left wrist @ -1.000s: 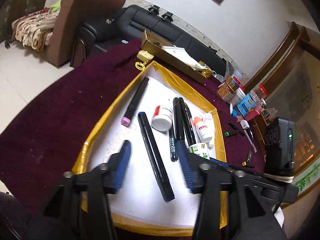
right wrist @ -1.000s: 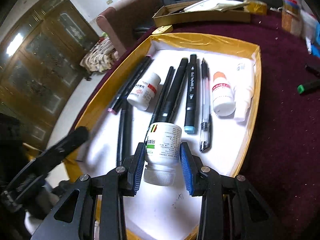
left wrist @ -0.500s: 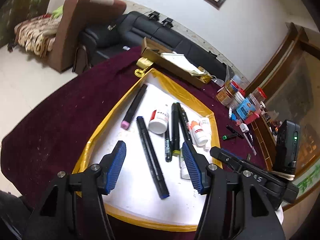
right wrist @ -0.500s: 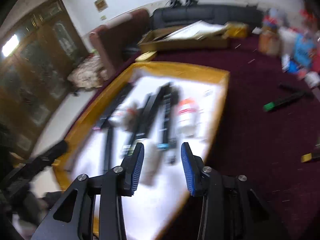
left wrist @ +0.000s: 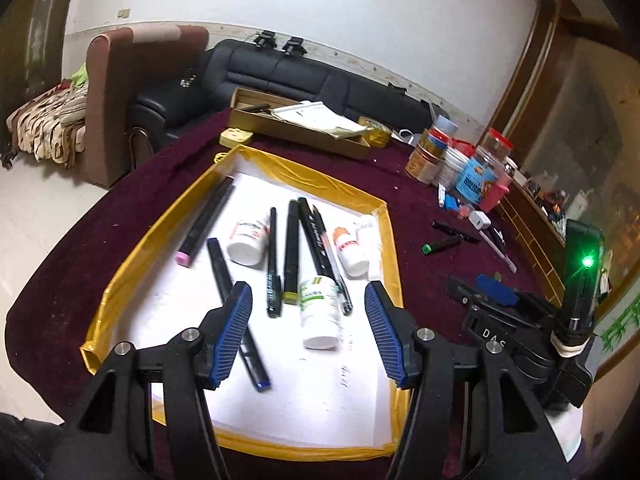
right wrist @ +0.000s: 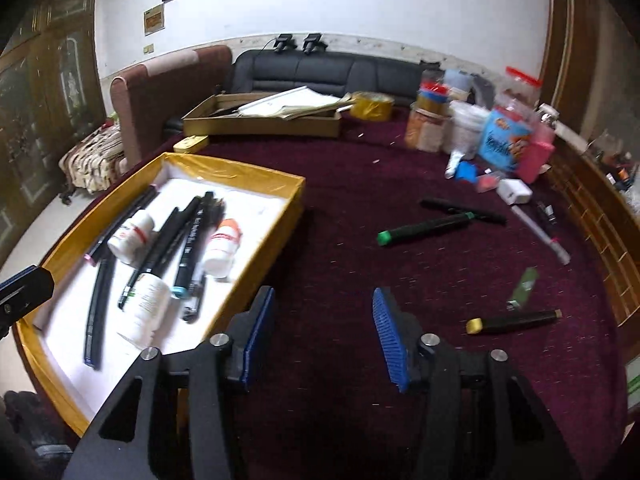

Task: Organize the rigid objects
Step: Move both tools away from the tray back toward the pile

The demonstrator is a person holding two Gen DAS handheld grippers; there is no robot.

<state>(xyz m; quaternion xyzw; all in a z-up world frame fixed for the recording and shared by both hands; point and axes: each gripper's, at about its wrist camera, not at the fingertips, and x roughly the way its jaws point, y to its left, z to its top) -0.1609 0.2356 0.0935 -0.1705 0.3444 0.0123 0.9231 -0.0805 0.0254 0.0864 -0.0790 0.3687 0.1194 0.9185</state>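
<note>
A gold-rimmed white tray (left wrist: 394, 240) (right wrist: 296, 204) on the maroon table holds several black markers and pens and three white bottles. The green-labelled white bottle (left wrist: 320, 312) (right wrist: 146, 306) lies on its side in the tray. My left gripper (left wrist: 308, 332) is open and empty above the tray's near half. My right gripper (right wrist: 322, 336) is open and empty over the maroon cloth right of the tray. A green-capped marker (right wrist: 428, 226), a yellow-capped marker (right wrist: 514, 320) and a black pen (right wrist: 460, 206) lie loose on the cloth.
A long cardboard box with papers (right wrist: 264, 118) stands at the back. Jars, cups and packets (right wrist: 476, 132) crowd the back right, with a white charger (right wrist: 514, 192) and a white pen (right wrist: 540, 234). A small green piece (right wrist: 524, 288) lies by the yellow-capped marker.
My right gripper let go of the green-labelled bottle in the tray, opened and swung right over the cloth. My left gripper pulled back and rose a little, still open.
</note>
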